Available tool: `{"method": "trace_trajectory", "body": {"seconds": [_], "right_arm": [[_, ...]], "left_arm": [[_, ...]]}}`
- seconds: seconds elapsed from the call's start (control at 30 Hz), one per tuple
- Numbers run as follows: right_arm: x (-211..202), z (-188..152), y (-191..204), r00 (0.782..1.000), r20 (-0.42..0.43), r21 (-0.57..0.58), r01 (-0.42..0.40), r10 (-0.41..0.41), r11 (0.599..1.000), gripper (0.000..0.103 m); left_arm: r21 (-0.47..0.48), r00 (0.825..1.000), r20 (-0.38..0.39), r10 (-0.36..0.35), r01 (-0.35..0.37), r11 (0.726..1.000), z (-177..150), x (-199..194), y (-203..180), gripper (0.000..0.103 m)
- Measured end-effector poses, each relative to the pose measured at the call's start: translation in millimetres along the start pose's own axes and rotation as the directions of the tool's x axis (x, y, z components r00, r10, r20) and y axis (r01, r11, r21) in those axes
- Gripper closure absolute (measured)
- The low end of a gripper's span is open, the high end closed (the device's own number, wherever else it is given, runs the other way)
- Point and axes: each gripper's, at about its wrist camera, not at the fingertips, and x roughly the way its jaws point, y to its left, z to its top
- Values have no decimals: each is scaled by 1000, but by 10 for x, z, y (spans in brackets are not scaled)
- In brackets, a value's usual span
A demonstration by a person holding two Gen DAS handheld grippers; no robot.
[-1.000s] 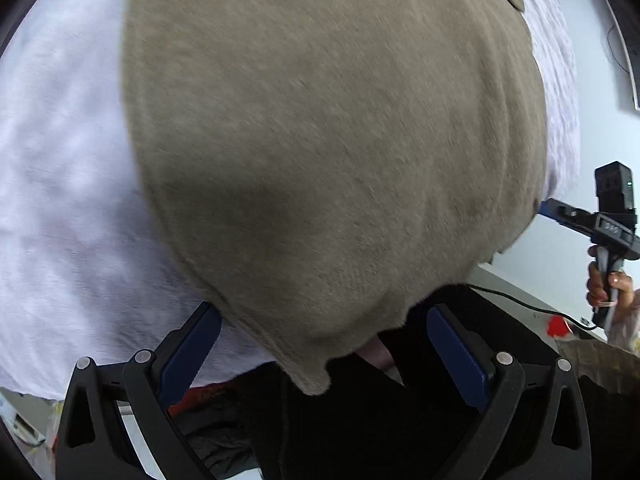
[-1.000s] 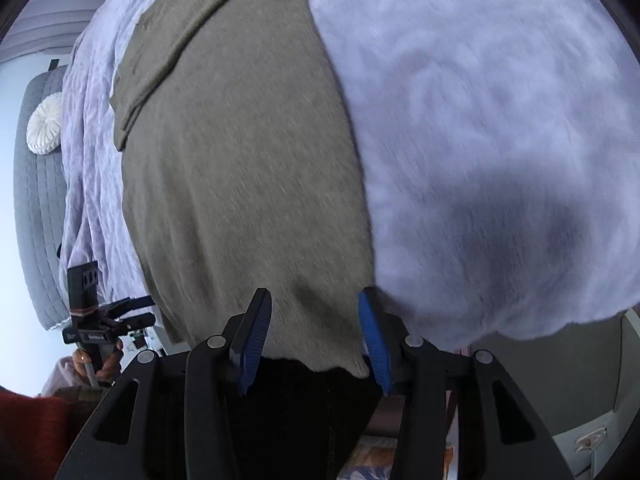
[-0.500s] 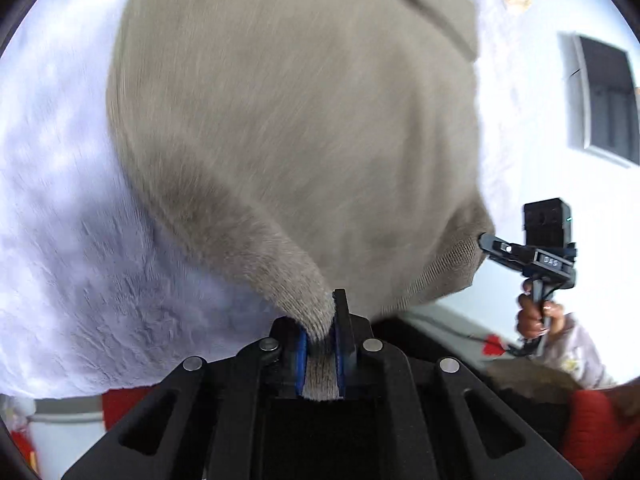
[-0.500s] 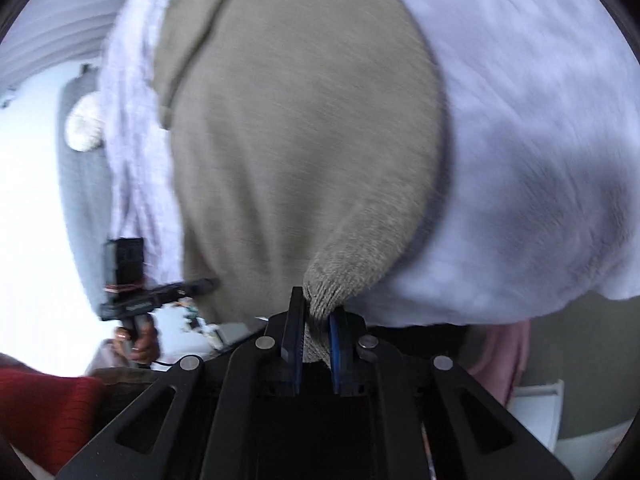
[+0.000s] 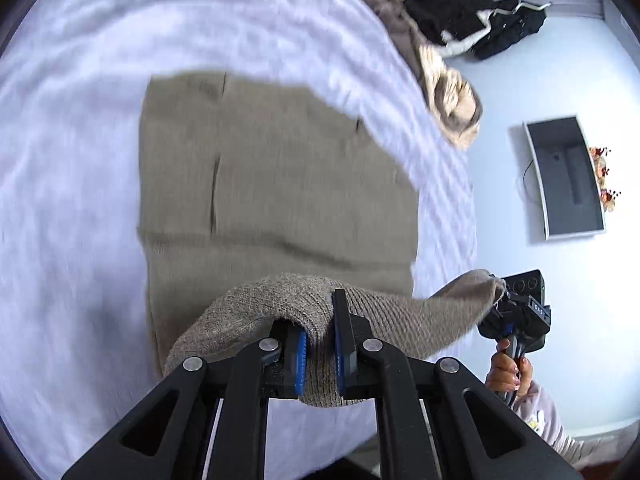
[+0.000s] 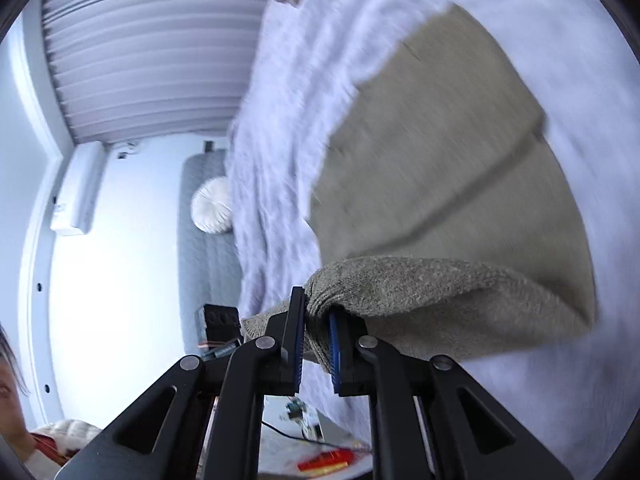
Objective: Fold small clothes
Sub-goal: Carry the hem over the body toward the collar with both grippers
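Note:
An olive-grey knitted garment [image 5: 276,184] lies spread on a white fluffy bedspread [image 5: 72,160]. My left gripper [image 5: 320,320] is shut on one near corner of its hem, lifted off the bed. The other near corner is pinched in my right gripper [image 5: 502,300], seen at the right with a hand below it. In the right wrist view the right gripper [image 6: 316,316] is shut on the garment [image 6: 440,184], whose lifted edge curls over the flat part. The left gripper [image 6: 224,320] shows partly at the left, behind the cloth.
More clothes lie at the far end of the bed: a beige piece [image 5: 440,80] and a black piece [image 5: 480,24]. A dark screen [image 5: 568,176] hangs on the wall. A grey headboard [image 6: 200,240] with a round white cushion [image 6: 212,210] stands beside the bed.
Both grippers went from open around the hem to shut on its corners, then rose and swung forward over the garment, lifting the near edge off the bed.

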Motion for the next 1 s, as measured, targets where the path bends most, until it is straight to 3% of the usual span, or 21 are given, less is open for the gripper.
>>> {"method": "trace_trajectory", "body": {"seconds": [0.13, 0.3, 0.4, 0.5, 0.57, 0.6, 0.63, 0.73, 0.83, 0.9, 1.0], "right_arm": [[93, 650, 117, 998, 57, -35, -3, 5, 999, 92], [377, 1270, -52, 992, 70, -1, 103, -103, 995, 92], [492, 1489, -378, 986, 93, 79, 130, -138, 988, 92], [587, 1598, -650, 980, 98, 123, 159, -171, 980, 92], [628, 1621, -760, 979, 95, 130, 165, -178, 978, 92], [638, 1619, -788, 979, 101, 129, 165, -179, 978, 90], [632, 1603, -795, 978, 108, 122, 167, -181, 978, 89], [634, 1585, -724, 969, 102, 70, 220, -227, 973, 88], [698, 1602, -578, 959, 55, -5, 278, -277, 961, 73], [738, 1666, -563, 975, 50, 29, 215, -216, 976, 70], [676, 1775, -586, 984, 138, 112, 102, -117, 989, 62]], "left_arm": [[-15, 996, 89, 1, 1, 1000, 747, 311, 77, 92], [49, 975, 92, 203, -208, 977, 1330, 818, 149, 92], [57, 957, 55, 285, -288, 956, 1389, 1167, 329, 91], [71, 919, 46, 392, -394, 916, 1347, 1350, 477, 91], [60, 908, 46, 416, -418, 907, 1349, 1381, 542, 69], [52, 914, 55, 402, -405, 913, 1349, 1361, 559, 66], [47, 918, 72, 391, -394, 918, 1329, 1308, 556, 56], [63, 903, 136, 408, -419, 906, 1306, 1177, 465, 12], [97, 870, 213, 446, -473, 876, 1312, 987, 310, 8], [98, 868, 238, 436, -468, 878, 1399, 872, 276, 8], [58, 862, 239, 448, -473, 879, 1507, 810, 348, 8]]}}
